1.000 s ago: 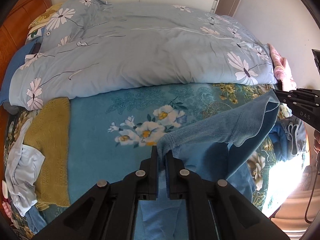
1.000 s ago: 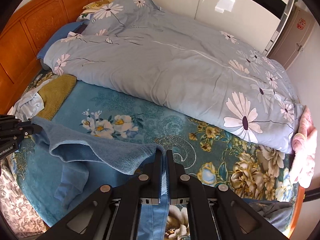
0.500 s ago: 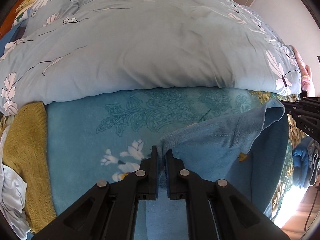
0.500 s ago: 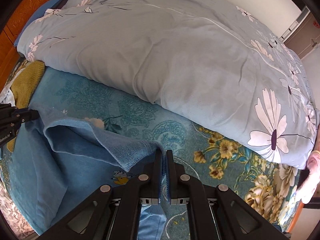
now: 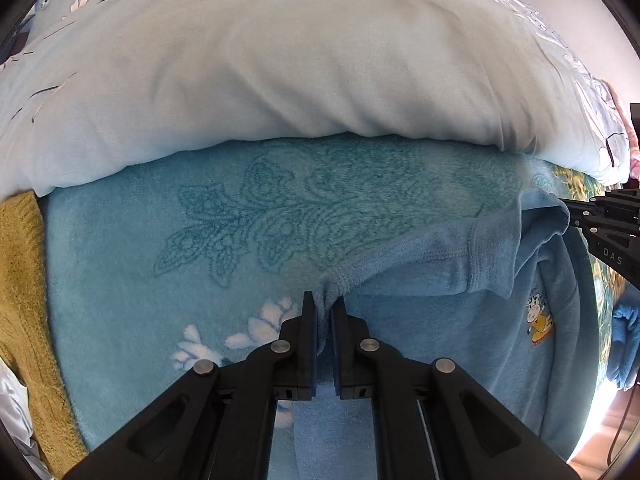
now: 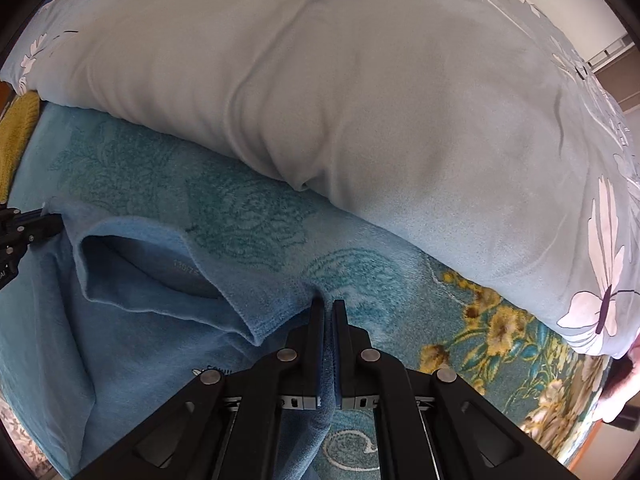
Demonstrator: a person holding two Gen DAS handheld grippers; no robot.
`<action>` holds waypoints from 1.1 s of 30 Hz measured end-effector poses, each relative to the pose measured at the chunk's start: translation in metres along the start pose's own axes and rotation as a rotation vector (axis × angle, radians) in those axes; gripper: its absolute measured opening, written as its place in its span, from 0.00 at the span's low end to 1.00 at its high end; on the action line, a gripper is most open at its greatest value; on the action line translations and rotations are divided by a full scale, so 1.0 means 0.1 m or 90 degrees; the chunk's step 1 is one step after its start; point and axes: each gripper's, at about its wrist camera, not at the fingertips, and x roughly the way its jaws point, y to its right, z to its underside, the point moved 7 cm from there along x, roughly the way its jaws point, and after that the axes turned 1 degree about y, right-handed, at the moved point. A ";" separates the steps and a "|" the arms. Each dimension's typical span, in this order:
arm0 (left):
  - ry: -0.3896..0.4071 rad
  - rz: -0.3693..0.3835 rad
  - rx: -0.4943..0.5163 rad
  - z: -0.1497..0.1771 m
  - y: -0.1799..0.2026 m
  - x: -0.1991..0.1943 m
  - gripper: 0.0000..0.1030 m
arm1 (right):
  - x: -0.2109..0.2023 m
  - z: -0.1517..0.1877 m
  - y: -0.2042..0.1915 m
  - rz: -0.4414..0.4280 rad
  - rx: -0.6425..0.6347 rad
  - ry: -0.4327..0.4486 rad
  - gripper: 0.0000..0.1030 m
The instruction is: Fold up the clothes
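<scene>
A blue sweatshirt (image 5: pixel 460 320) with a small cartoon print lies spread on the teal floral blanket (image 5: pixel 168 264). My left gripper (image 5: pixel 323 300) is shut on one corner of its hem, low over the blanket. My right gripper (image 6: pixel 328 304) is shut on the other corner of the sweatshirt (image 6: pixel 132 300). The hem sags in a fold between the two grippers. Each gripper shows at the edge of the other's view: the right gripper (image 5: pixel 600 224) in the left wrist view, the left gripper (image 6: pixel 24 228) in the right wrist view.
A bulky light-blue duvet (image 5: pixel 304 52) with white flowers lies just beyond the sweatshirt and also fills the right wrist view (image 6: pixel 380 92). A mustard knit garment (image 5: pixel 24 320) lies at the left. More blue clothes (image 5: pixel 624 344) sit at the bed's right edge.
Both grippers have moved forward and down toward the duvet, carrying the sweatshirt's hem with them. The sweatshirt now lies lower and flatter on the blanket.
</scene>
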 end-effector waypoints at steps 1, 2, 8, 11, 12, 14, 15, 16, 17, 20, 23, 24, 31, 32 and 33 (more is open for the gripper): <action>-0.002 -0.001 0.001 0.00 0.00 0.02 0.06 | 0.01 0.01 0.00 0.001 0.000 -0.001 0.03; -0.005 -0.001 0.002 0.00 0.00 0.05 0.06 | 0.02 0.01 0.00 0.002 0.001 -0.003 0.03; -0.009 0.004 -0.005 0.01 -0.02 0.10 0.07 | 0.08 0.05 0.00 0.006 0.003 -0.012 0.04; -0.007 0.002 -0.006 0.01 -0.03 0.07 0.08 | 0.10 0.06 -0.01 0.010 0.004 -0.015 0.05; -0.006 0.001 -0.004 0.01 -0.03 0.04 0.08 | 0.08 0.06 0.00 0.012 0.006 -0.014 0.05; -0.004 -0.003 -0.002 0.02 -0.03 -0.02 0.13 | 0.04 0.07 0.00 0.016 0.009 -0.010 0.05; -0.004 -0.005 -0.001 0.04 -0.04 -0.06 0.18 | 0.01 0.07 0.01 0.018 0.010 -0.007 0.06; -0.003 -0.006 -0.001 0.05 -0.04 -0.10 0.21 | -0.02 0.07 0.01 0.021 0.012 -0.004 0.08; -0.003 -0.003 -0.002 0.08 -0.04 -0.15 0.29 | -0.07 0.08 0.02 0.021 0.016 0.002 0.08; 0.018 0.005 -0.010 0.16 -0.05 -0.35 0.55 | -0.26 0.12 0.04 0.022 0.030 0.024 0.16; 0.042 0.016 -0.031 0.29 -0.07 -0.58 0.60 | -0.55 0.18 0.07 0.021 0.052 0.071 0.46; 0.048 0.013 -0.040 0.35 -0.08 -0.65 0.60 | -0.66 0.21 0.07 0.019 0.060 0.090 0.54; 0.093 0.012 -0.108 0.87 -0.15 -1.12 0.72 | -1.26 0.59 -0.01 -0.002 0.147 0.168 0.72; 0.097 0.009 -0.115 1.00 -0.16 -1.14 0.72 | -1.26 0.72 -0.04 -0.005 0.160 0.168 0.73; 0.097 0.005 -0.123 1.10 -0.17 -1.16 0.72 | -1.26 0.84 -0.08 -0.008 0.174 0.168 0.76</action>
